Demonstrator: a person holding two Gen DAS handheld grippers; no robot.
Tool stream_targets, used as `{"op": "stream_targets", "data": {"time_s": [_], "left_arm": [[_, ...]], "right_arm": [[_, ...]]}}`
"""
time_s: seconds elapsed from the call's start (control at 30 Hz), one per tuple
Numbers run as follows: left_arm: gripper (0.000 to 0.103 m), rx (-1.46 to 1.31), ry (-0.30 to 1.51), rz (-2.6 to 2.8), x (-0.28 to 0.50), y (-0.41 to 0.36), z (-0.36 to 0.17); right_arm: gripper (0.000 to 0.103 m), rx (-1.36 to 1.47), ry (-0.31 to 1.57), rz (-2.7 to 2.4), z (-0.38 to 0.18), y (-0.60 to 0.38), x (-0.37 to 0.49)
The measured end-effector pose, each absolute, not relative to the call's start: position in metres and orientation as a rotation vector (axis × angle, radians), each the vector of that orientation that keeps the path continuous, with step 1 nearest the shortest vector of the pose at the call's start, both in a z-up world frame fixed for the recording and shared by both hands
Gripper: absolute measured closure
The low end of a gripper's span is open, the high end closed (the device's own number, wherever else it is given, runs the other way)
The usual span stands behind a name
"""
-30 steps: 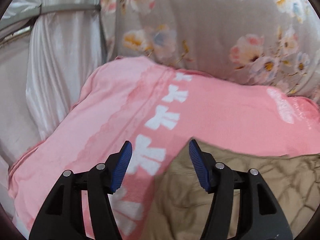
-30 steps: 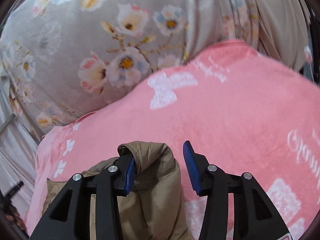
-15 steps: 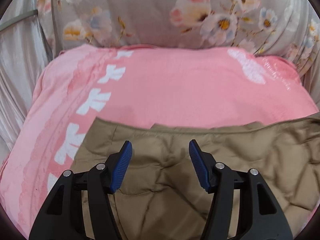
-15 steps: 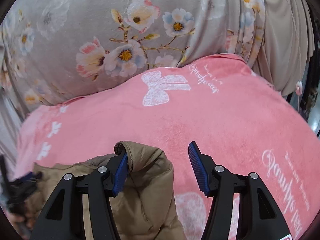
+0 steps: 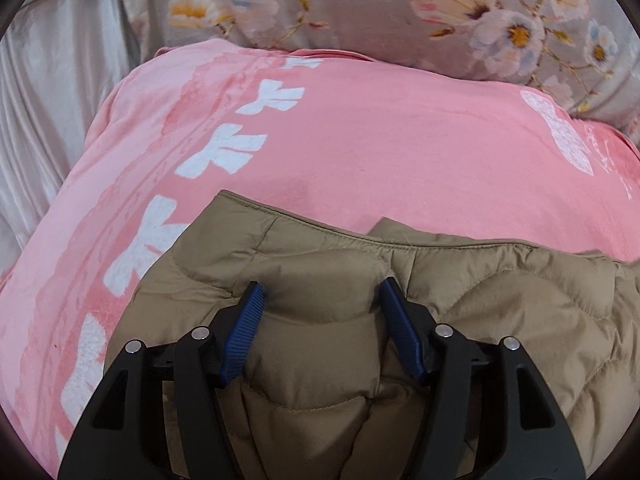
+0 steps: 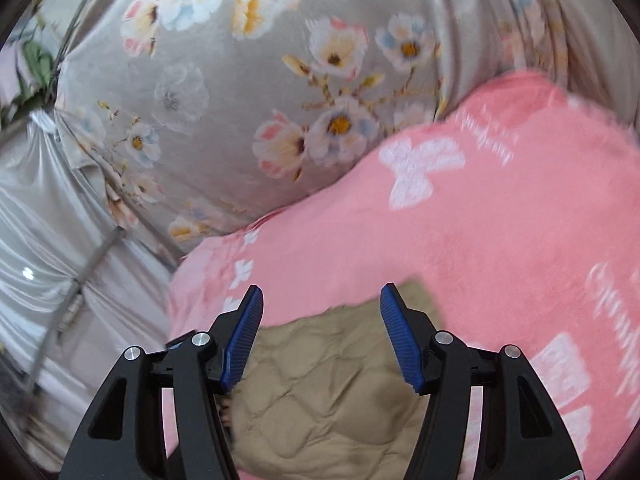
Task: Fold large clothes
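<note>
Now the tan quilted jacket (image 5: 420, 320) lies folded on the pink blanket (image 5: 380, 140), and a moment ago the right tongs (image 6: 322, 332) had a bunched fold of it; that fold is dropped, their jaws are opening with nothing pressed between them. Left tongs (image 5: 322, 328) have come down, a puffy ridge bulging between the spread pads, not clenched. Floral fabric (image 6: 280, 80) behind; looks like the next fold is being set up
</note>
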State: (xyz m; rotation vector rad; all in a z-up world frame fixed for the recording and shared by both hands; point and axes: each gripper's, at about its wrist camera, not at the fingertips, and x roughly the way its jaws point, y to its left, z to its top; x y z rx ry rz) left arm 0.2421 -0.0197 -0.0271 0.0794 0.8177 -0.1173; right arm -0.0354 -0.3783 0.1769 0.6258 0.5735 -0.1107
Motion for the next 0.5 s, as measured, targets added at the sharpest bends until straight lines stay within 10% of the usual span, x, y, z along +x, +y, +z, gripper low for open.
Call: {"op": "stream_targets", "data": {"time_s": [0.17, 0.33, 0.5], "left_arm": [[0.046, 0.030, 0.800, -0.142, 0.231, -0.013, -0.011], [0.045, 0.003, 0.715, -0.226, 0.212, -0.024, 0.035], [0.045, 0.027, 0.744, -0.301, 0.224, -0.050, 0.038]], "right_arm": [[0.048, 0.358, 0.590, -0.220, 0.164, -0.342, -0.015], [0.096, 0.156, 0.711, -0.203, 0.085, -0.290, 0.057], [0.099, 0.143, 0.792, -0.154, 0.033, -0.262, 0.118]]}}
